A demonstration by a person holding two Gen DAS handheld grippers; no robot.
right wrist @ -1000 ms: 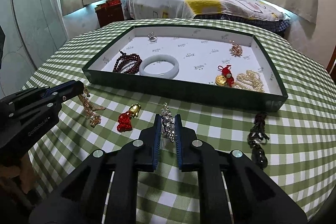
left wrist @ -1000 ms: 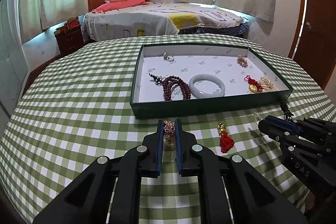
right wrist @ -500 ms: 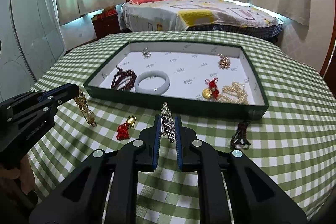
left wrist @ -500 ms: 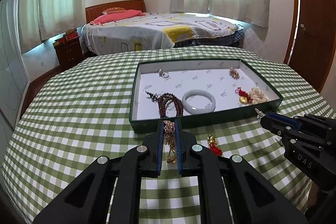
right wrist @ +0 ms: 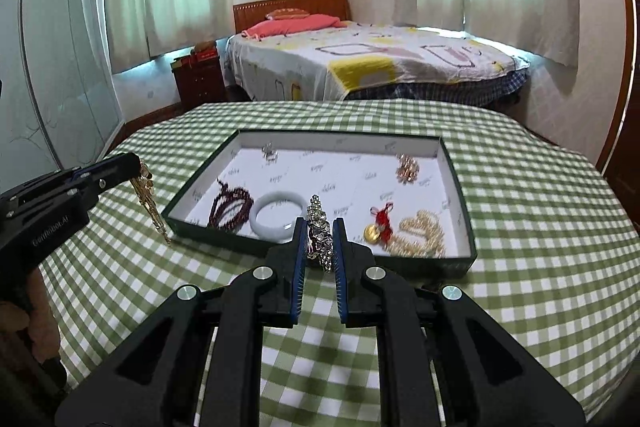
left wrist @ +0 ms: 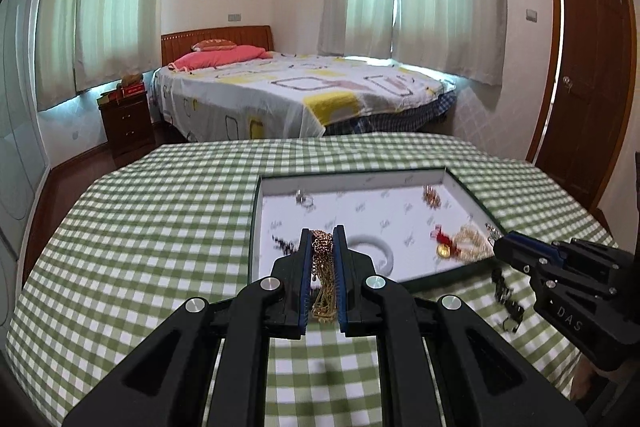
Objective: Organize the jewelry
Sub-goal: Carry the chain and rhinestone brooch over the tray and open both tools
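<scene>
My left gripper [left wrist: 322, 239] is shut on a gold chain [left wrist: 323, 275] that hangs from it, lifted above the table just in front of the green tray [left wrist: 253, 227]. In the right wrist view the left gripper [right wrist: 134, 163] shows at the left with the chain [right wrist: 150, 201] dangling. My right gripper [right wrist: 319, 227] is shut on a silver rhinestone piece [right wrist: 320, 239], raised before the tray's near wall [right wrist: 240, 241]. In the left wrist view the right gripper [left wrist: 500, 245] shows at the right. The tray holds a white bangle [right wrist: 276, 217], dark red beads [right wrist: 230, 205], pearls [right wrist: 424, 233], a red-and-gold charm [right wrist: 378, 227], a ring [right wrist: 270, 151] and a gold brooch [right wrist: 407, 167].
A black bead string [left wrist: 506, 301] lies on the checked tablecloth [left wrist: 160, 211] right of the tray's front. The round table's edge curves off on both sides. A bed [right wrist: 360, 63] and a nightstand [right wrist: 198, 81] stand behind.
Both grippers have risen from the tablecloth with their pieces and tilted up, so the tray sits lower in view. The gold chain now hangs free of the table.
</scene>
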